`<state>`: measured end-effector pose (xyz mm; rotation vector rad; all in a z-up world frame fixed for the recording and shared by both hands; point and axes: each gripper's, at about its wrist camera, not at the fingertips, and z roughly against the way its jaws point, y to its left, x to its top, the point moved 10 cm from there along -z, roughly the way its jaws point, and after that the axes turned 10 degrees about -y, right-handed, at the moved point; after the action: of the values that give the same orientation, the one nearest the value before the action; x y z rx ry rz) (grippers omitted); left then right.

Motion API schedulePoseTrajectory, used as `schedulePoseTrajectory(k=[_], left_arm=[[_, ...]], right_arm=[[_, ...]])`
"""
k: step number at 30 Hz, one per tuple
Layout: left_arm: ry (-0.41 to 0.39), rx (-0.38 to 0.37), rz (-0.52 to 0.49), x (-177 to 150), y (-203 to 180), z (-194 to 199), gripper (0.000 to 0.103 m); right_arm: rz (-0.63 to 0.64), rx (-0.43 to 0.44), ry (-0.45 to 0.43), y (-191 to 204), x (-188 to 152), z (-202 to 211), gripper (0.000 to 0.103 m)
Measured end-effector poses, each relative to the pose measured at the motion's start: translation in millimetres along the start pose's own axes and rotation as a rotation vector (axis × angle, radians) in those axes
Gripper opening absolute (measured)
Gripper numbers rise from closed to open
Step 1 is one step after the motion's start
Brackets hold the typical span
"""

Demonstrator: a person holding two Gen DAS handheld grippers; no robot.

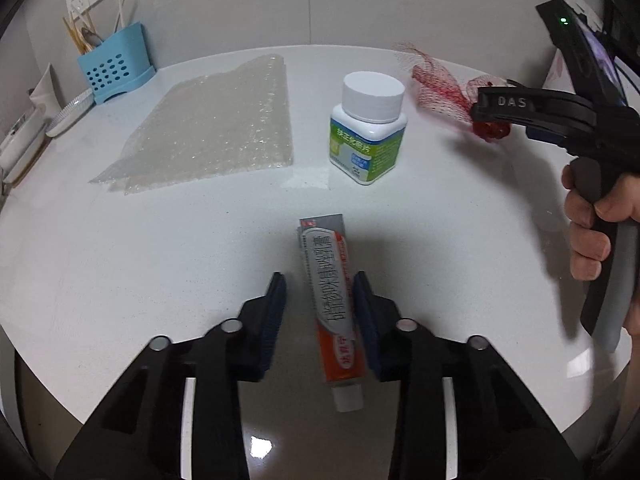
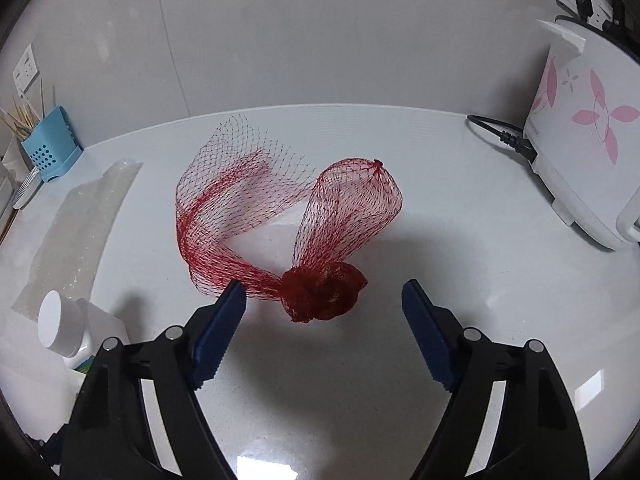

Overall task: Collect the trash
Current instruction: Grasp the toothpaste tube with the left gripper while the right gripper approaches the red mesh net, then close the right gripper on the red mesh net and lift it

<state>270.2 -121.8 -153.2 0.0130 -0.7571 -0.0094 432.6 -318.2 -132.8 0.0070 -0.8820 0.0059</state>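
A grey and orange toothpaste tube (image 1: 332,300) lies on the white counter (image 1: 140,260), its white cap pointing toward the camera. My left gripper (image 1: 320,276) straddles it: the right pad touches the tube, while the left pad stands a little off it. A red mesh net (image 2: 280,220) lies crumpled further right, with its dark knotted end between the wide-open fingers of my right gripper (image 2: 323,285) and neither pad touching it. In the left wrist view the right gripper (image 1: 480,110) hangs over the red net (image 1: 436,84). A white-capped pill bottle (image 1: 368,132) and a bubble wrap sheet (image 1: 216,128) lie behind the tube.
A blue utensil holder (image 1: 114,66) with chopsticks stands at the back left by the wall. A white rice cooker (image 2: 580,144) with pink flowers and its black cord (image 2: 500,132) sit at the right. A person's hand (image 1: 592,232) grips the right tool's handle. The counter edge curves close below both grippers.
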Motion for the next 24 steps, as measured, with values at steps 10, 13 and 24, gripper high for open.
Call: schedulePoseTrajectory(k=[10,13,24], left_arm=[[-0.021,-0.049,-0.001,-2,-3,4,0.021],[-0.022,-0.058,0.001,0,2,2,0.021],[-0.034,-0.066,0.016,3,10,4,0.021]], right_arm=[[-0.039,-0.001,0.004,-4,1,-18,0.056],[-0.054,0.014,0.004,-4,1,-20,0.042],[-0.121,0.028,-0.064,-17,24,8,0.075]])
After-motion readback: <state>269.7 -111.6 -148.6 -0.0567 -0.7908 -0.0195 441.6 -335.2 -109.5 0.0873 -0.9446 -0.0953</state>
